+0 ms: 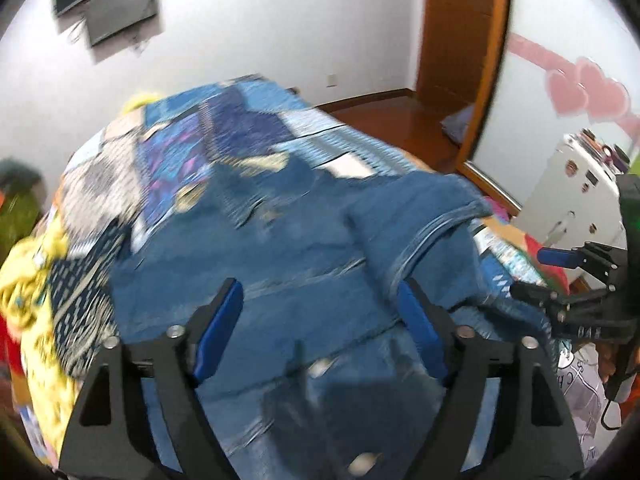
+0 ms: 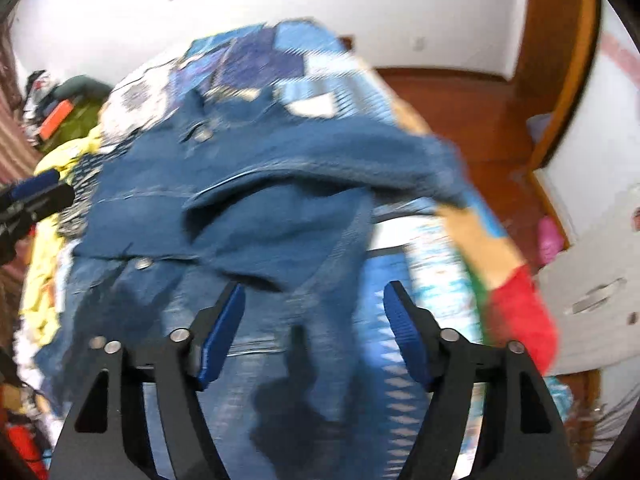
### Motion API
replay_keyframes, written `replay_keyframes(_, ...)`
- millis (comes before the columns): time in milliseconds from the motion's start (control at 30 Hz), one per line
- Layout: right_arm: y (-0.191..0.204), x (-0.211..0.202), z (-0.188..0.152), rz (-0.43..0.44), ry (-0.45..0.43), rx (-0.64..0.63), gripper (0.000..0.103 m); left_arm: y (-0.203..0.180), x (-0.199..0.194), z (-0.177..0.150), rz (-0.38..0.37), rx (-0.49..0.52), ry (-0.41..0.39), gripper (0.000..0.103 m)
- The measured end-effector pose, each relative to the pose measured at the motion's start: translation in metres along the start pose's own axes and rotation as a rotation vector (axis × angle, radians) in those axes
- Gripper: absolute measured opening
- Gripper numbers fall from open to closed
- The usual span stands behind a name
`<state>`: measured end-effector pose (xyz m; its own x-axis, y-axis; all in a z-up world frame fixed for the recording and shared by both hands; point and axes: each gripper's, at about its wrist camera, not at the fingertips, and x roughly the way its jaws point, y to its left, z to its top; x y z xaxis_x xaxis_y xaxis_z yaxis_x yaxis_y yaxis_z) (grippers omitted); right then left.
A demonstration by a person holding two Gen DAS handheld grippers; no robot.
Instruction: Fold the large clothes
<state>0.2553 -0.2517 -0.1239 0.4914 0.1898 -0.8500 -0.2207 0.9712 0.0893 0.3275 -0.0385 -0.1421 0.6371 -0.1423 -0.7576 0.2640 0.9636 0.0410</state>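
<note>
A blue denim jacket (image 1: 288,248) lies spread on the patchwork bedspread (image 1: 224,128), one sleeve (image 1: 420,208) folded across its right side. My left gripper (image 1: 320,296) is open and empty just above the jacket's lower part. My right gripper shows at the right edge (image 1: 560,276) of the left wrist view. In the right wrist view the jacket (image 2: 240,208) lies ahead with the sleeve (image 2: 360,152) draped over it; my right gripper (image 2: 314,304) is open and empty above its hem. The left gripper's fingertips (image 2: 36,188) show at the left. Both views are motion-blurred.
A yellow patterned cloth (image 1: 36,272) lies left of the jacket. A white cabinet (image 1: 572,200) stands to the right of the bed, a wooden door frame (image 1: 488,60) behind it. A wall-mounted screen (image 1: 116,4) hangs on the far wall. Red cloth (image 2: 524,312) hangs off the bed's right edge.
</note>
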Motion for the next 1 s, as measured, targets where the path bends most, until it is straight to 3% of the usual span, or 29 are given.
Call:
replay_keyframes(167, -0.017, 0.009, -0.001, -0.009, -0.001, 0.027, 0.073, -0.049, 0.047, 0.029, 0.03, 0.145, 0.039, 0.081)
replay_keyframes(333, -0.028, 0.033, -0.004, -0.014, 0.061, 0.051, 0.073, -0.089, 0.098, 0.039, 0.003, 0.271, 0.119, 0.081)
replay_keyframes(500, -0.028, 0.052, -0.011, 0.013, 0.109, 0.048, 0.074, -0.104, 0.147, 0.038, 0.019, 0.312, 0.207, 0.081)
replay_keyframes(600, -0.029, 0.065, -0.017, 0.015, 0.136, 0.044, 0.074, -0.103, 0.164, 0.042, 0.025, 0.29, 0.212, 0.081)
replay_keyframes(800, -0.02, 0.066, -0.025, -0.039, 0.096, -0.033, 0.082, -0.103, 0.145, 0.052, -0.048, 0.236, 0.124, 0.052)
replay_keyframes(867, -0.021, 0.066, -0.028, -0.035, 0.093, -0.03, 0.083, -0.102, 0.132, 0.056, -0.02, 0.233, 0.074, 0.021)
replay_keyframes(1000, -0.017, 0.064, -0.032, -0.05, 0.09, -0.052, 0.083, -0.075, 0.112, 0.073, 0.022, 0.164, 0.026, 0.012)
